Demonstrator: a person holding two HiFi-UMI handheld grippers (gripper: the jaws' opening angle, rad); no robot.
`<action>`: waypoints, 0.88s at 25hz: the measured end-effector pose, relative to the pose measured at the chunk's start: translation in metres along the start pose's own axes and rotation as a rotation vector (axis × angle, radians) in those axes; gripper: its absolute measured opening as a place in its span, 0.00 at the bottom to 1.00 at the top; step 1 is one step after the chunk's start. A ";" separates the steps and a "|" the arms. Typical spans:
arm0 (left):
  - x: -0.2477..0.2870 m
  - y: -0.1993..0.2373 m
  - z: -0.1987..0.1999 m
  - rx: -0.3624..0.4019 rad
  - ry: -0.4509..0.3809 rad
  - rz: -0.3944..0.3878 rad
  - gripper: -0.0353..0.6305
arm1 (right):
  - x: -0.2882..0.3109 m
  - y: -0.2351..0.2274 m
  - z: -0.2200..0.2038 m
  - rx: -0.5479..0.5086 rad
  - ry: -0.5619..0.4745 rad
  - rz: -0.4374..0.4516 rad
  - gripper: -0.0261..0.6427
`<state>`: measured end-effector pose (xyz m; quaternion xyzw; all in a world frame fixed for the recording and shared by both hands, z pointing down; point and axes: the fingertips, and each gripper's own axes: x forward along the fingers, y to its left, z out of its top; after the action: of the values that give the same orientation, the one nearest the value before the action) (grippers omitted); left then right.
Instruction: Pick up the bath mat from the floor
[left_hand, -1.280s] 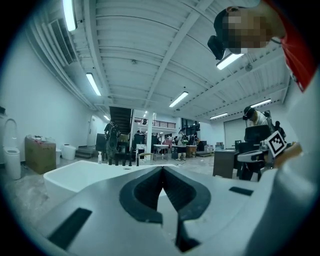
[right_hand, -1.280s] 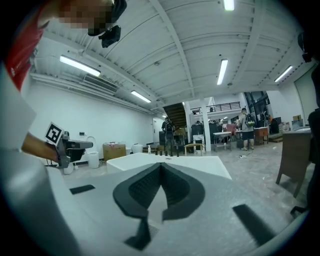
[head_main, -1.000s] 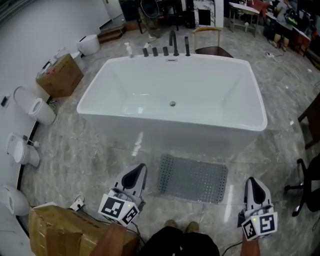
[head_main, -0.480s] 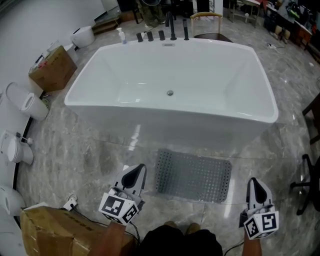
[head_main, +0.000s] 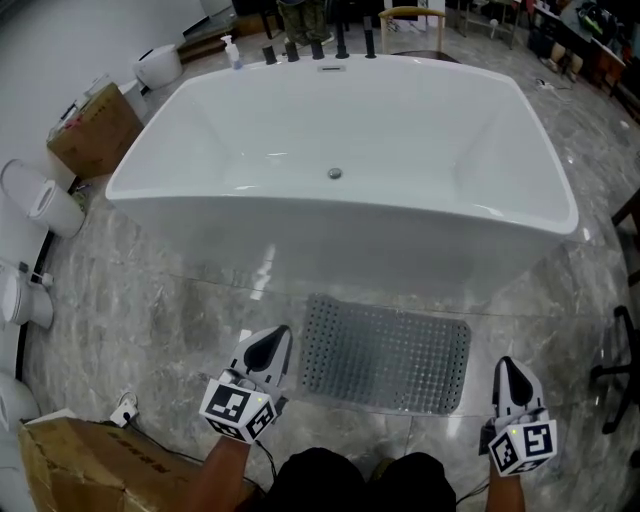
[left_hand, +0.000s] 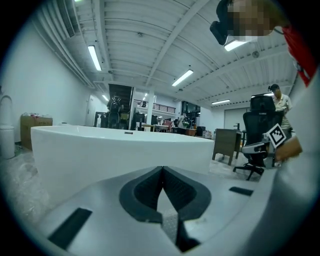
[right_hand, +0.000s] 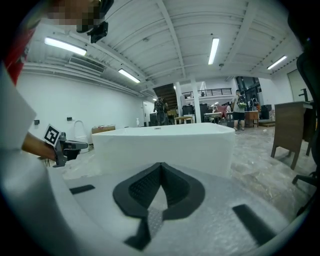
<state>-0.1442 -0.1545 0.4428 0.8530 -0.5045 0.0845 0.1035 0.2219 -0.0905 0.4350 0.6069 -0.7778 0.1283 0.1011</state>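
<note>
- Head view: mat (head_main: 385, 353) lies flat on the glossy marble floor (head_main: 140, 300), at the person's 12 o'clock, before the tub (head_main: 340, 215). Left gripper (head_main: 270, 345) is at the mat's 9, right gripper (head_main: 508, 372) near its 3.
- Left gripper view: jaws closed, empty. Kept shut, they could skid off the mat's flat edge.
- Right gripper view: jaws closed, empty. Tub ahead, open hall behind.

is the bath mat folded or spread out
Spread out: the bath mat lies flat on the floor beside the bathtub, no folds showing.

floor (head_main: 150, 310): grey marble | bathtub (head_main: 340, 150): white | ceiling (right_hand: 190, 30): tube lights
</note>
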 end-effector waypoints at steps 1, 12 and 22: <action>0.005 0.003 -0.011 0.000 0.006 0.001 0.07 | 0.005 -0.001 -0.009 0.000 0.004 -0.001 0.04; 0.042 0.026 -0.120 0.001 0.061 -0.003 0.07 | 0.042 -0.020 -0.111 -0.009 0.032 -0.016 0.04; 0.063 0.044 -0.209 0.008 0.106 0.005 0.07 | 0.075 -0.031 -0.189 -0.026 0.051 -0.012 0.04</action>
<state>-0.1609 -0.1731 0.6641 0.8464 -0.5003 0.1318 0.1264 0.2342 -0.1060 0.6401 0.6066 -0.7731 0.1328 0.1296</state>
